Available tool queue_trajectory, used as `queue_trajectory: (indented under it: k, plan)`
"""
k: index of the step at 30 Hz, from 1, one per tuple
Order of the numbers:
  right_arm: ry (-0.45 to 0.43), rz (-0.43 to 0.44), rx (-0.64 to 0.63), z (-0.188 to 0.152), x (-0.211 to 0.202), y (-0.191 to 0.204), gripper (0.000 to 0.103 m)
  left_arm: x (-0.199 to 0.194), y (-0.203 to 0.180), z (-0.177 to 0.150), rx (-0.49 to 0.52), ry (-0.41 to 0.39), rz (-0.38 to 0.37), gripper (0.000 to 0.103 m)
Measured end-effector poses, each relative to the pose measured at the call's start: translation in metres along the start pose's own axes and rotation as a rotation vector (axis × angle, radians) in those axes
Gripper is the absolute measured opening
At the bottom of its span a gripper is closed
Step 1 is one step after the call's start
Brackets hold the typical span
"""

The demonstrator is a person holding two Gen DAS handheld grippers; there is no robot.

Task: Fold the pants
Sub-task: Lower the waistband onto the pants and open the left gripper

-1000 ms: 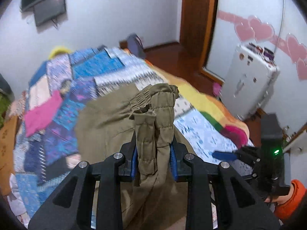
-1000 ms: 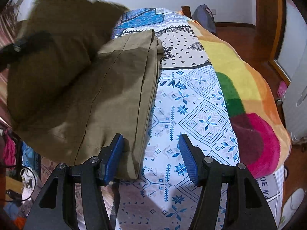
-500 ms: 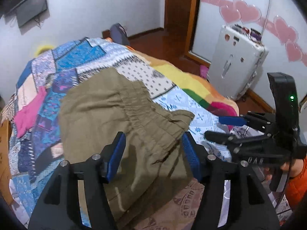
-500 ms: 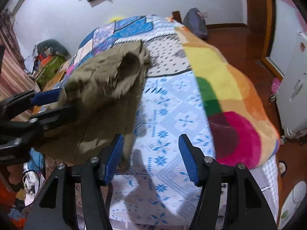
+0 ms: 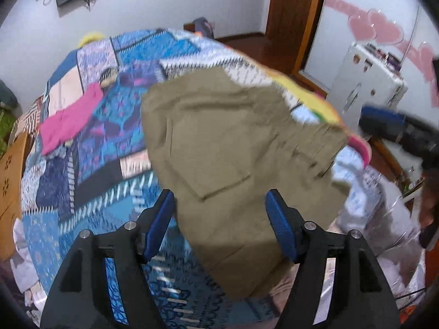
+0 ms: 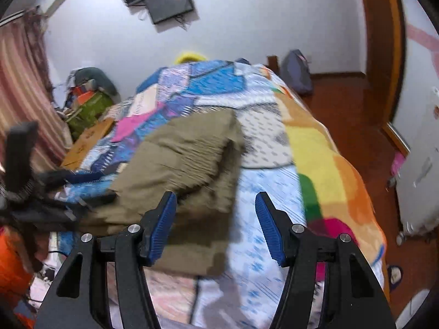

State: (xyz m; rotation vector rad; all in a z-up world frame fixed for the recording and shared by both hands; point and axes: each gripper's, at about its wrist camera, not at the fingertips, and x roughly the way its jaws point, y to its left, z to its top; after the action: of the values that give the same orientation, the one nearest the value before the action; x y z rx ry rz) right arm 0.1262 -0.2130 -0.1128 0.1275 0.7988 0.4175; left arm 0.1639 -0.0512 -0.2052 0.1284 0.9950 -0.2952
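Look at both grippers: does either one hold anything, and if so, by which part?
Nothing is held. The left gripper and the right gripper both stand open, and the olive pants lie folded on the bed.

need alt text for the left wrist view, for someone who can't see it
Olive pants lie folded on a bed covered by a blue patchwork quilt, seen between the open blue-padded fingers of the left gripper, which holds nothing. A pink cloth lies on the quilt to the left, and the blurred right gripper shows at the right edge.
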Motion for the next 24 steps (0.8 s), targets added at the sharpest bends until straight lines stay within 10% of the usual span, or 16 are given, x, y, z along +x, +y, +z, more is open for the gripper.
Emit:
queue_trajectory:
  k: [15,24]
  plan:
    - [0.135,0.034,0.054,-0.040,0.048,-0.003,0.060,-0.021,0.071,0.037,-0.092,-0.099,0.015,0.078]
    - [0.146,0.038,0.025,-0.045,0.049,-0.007,0.064,0.055,0.118,0.104,-0.188,-0.013,-0.046,0.078]
